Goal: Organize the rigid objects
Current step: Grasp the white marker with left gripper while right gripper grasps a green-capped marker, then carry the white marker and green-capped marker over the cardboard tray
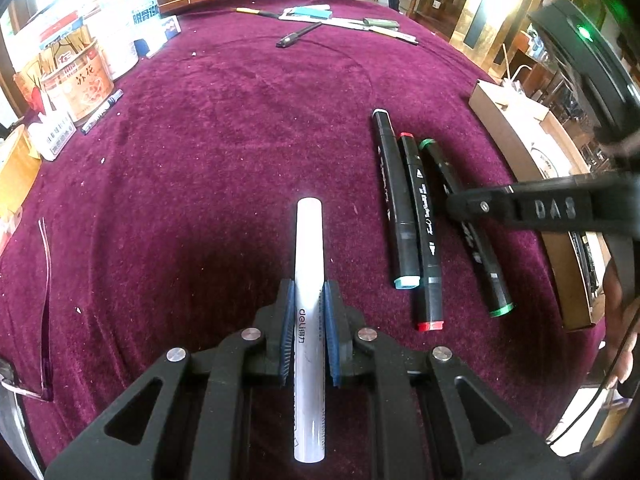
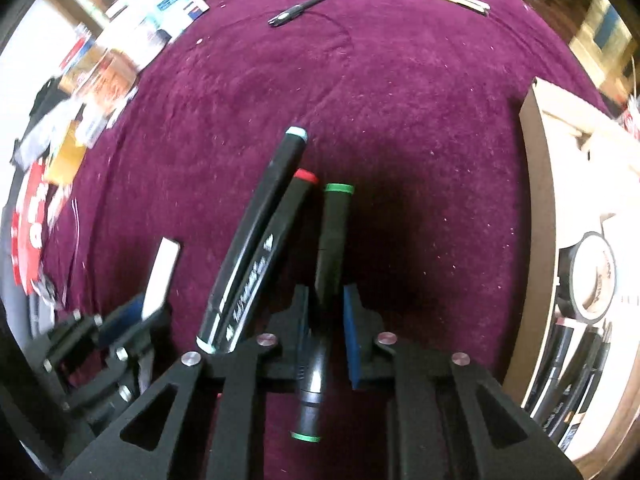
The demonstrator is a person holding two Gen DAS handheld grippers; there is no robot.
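Blue pads [image 1: 289, 328] of the left gripper [image 1: 307, 330] are clenched on a white pen [image 1: 308, 280], held lengthwise over the purple cloth [image 1: 224, 152]. Pads of the right gripper [image 2: 326, 320] straddle the green-capped marker [image 2: 334, 236], though a gap shows beside the right pad [image 2: 354, 332], so a firm grasp cannot be told. Just left of that marker lie a red-capped marker [image 2: 280, 236] and a blue-capped marker [image 2: 256, 232], side by side; well to its right sits a cardboard box [image 2: 536, 200].

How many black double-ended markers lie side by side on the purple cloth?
3: the blue-capped marker outermost, the red-capped marker in the middle, the green-capped marker between the right gripper's fingers. More may sit in the box.
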